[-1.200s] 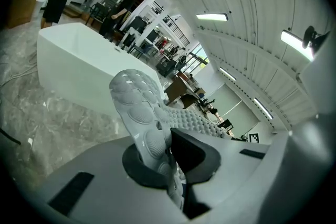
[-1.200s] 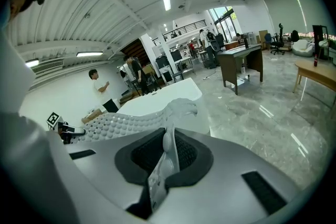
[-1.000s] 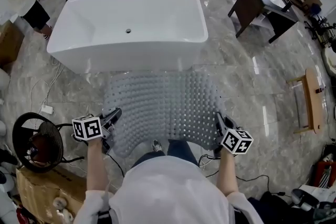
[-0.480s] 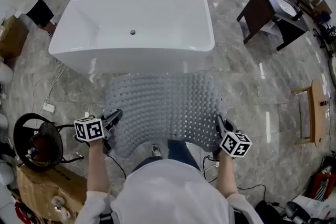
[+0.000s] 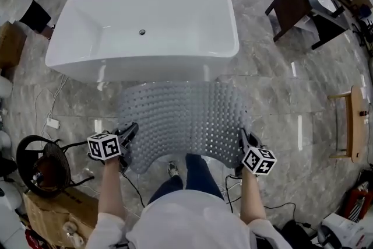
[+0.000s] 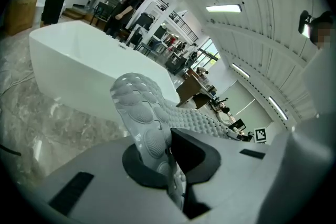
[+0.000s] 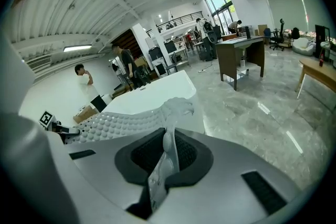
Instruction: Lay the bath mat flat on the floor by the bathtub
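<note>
A grey bath mat (image 5: pixel 183 122) with rows of bumps hangs stretched between my two grippers, its far edge close to the white bathtub (image 5: pixel 145 26). My left gripper (image 5: pixel 129 138) is shut on the mat's near left corner (image 6: pixel 149 136). At the near right corner (image 7: pixel 165 157) my right gripper (image 5: pixel 243 140) is shut on the mat. The near edge sags between them above the person's legs. Both gripper views show the mat pinched edge-on between the jaws, with the tub (image 6: pixel 79 68) (image 7: pixel 152 97) behind it.
A black fan (image 5: pixel 41 163) and a cardboard box (image 5: pixel 52 207) sit at the left near my left gripper. A dark desk (image 5: pixel 297 6) stands at the right rear and a wooden stool (image 5: pixel 349 119) at the right. Cables trail over the marble floor (image 5: pixel 280 102). People stand beyond the tub.
Both grippers keep their hold on the mat. The view has shifted slightly, and the grippers and mat sit about where they were relative to the tub.
</note>
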{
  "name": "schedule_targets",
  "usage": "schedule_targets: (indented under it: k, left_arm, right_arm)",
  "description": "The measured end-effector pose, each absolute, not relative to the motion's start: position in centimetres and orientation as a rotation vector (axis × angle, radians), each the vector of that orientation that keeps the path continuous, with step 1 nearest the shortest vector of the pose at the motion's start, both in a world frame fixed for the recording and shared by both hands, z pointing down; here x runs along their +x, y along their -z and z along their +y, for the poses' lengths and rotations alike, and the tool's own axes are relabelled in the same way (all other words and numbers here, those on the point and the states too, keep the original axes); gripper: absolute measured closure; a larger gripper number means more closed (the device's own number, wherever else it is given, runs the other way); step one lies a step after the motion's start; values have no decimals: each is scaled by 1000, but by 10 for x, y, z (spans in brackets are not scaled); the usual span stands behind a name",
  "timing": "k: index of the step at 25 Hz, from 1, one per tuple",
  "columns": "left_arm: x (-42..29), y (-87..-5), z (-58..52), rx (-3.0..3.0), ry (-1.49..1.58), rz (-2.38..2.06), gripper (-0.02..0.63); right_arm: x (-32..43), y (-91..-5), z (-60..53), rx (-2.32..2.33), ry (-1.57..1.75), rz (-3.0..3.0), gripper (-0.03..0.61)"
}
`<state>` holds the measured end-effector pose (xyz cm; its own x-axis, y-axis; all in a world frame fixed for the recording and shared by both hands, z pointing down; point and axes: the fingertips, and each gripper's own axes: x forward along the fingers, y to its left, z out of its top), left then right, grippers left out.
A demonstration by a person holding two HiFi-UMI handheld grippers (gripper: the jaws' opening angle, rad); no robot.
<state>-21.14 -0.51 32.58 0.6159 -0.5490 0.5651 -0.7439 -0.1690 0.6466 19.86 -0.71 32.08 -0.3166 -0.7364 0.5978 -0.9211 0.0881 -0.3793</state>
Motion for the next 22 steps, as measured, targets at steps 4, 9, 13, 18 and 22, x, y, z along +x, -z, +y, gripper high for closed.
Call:
schedule_targets:
  k: [4, 9, 13, 18, 22]
  left_arm:
    - [-202, -348, -27, 1841, -256, -1039, 572]
    - [-192, -371, -49, 1831, -281, -1042, 572]
    - [-194, -394, -62, 1823, -306, -1068, 572]
    - [-193, -427, -73, 1789, -329, -1080, 572]
    - [-191, -455, -84, 1784, -360, -1085, 572]
  right_arm:
    - [205, -341, -28, 1663, -1038, -2089, 540]
    - [213, -365, -47, 1677, -1052, -2051, 540]
    - [217, -387, -61, 1686, -1044, -2023, 540]
    - [217, -417, -75, 1667, -1054, -1992, 540]
    - [214, -445, -88, 1635, -1029, -1978, 540]
